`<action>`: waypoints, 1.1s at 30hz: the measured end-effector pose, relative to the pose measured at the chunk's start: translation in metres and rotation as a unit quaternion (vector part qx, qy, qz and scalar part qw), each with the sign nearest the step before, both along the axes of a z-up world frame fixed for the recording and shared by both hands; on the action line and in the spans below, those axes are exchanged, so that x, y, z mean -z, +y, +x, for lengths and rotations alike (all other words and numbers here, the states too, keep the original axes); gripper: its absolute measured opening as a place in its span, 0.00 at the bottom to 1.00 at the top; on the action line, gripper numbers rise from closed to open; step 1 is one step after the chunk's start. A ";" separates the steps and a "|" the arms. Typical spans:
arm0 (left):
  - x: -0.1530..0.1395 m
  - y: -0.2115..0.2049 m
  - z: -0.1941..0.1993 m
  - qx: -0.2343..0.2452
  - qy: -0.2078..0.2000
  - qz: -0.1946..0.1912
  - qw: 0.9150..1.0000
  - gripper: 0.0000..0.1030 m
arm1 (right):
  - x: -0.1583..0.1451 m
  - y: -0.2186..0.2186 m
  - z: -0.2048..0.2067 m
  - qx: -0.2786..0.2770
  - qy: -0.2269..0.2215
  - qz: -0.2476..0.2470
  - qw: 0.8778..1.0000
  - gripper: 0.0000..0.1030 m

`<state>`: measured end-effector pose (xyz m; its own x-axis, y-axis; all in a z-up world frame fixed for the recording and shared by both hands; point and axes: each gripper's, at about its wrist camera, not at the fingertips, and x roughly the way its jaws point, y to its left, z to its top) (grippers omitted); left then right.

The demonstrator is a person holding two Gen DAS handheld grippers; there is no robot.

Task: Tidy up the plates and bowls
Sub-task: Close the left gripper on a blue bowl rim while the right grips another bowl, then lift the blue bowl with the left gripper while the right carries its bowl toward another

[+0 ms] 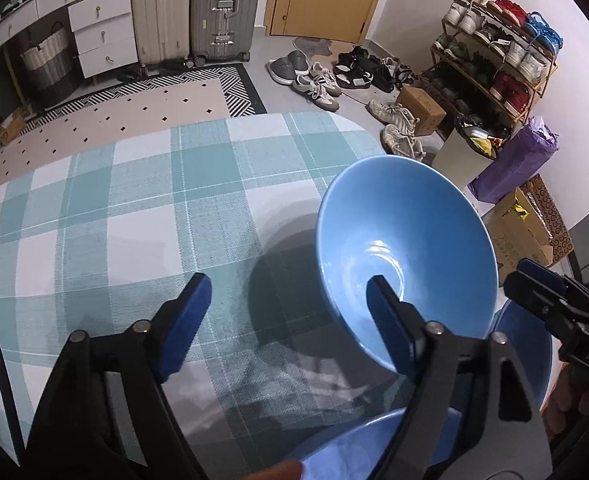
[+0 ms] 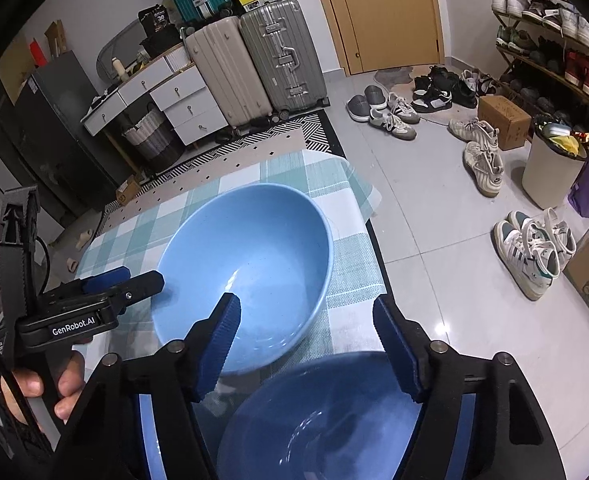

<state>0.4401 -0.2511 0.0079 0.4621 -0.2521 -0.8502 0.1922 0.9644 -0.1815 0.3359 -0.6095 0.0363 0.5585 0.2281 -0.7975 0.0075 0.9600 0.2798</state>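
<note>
Darker blue bowl [image 2: 326, 420] sits nearest, low between the right gripper [image 2: 306, 344] fingers, which stand apart, clamping nothing. Just beyond, a glossy light blue bowl [image 2: 250, 272] rests on the checked teal-and-white worktop [image 1: 134, 208]. The left gripper [image 1: 290, 320] is likewise apart, one finger over that bowl's rim. Suitcases [image 2: 254, 60] and scattered shoes [image 2: 478, 152] lie far off. "GenRobot.AI" [image 2: 73, 325] marks the left gripper.

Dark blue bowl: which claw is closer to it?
Right. The right claw hangs over the dark blue bowl; the left claw is off beside the light blue bowl.
</note>
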 end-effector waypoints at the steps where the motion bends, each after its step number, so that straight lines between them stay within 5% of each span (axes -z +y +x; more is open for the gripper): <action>1: 0.001 -0.001 0.001 0.002 0.001 0.001 1.000 0.68 | 0.002 0.000 0.002 -0.001 0.002 0.001 1.000 0.69; 8: 0.009 -0.009 0.008 0.015 0.011 -0.003 1.000 0.49 | 0.010 0.004 0.010 -0.003 0.010 -0.002 1.000 0.57; 18: 0.011 -0.020 0.006 0.040 0.013 -0.015 0.999 0.10 | 0.017 0.007 0.013 -0.002 0.014 0.001 1.000 0.22; 22: 0.009 -0.024 0.003 0.043 0.007 -0.008 0.999 0.09 | 0.018 0.004 0.014 0.008 0.013 -0.006 1.000 0.13; 33: -0.004 -0.023 -0.007 0.043 -0.009 -0.010 0.999 0.09 | 0.012 0.003 0.008 0.011 0.002 0.001 1.000 0.12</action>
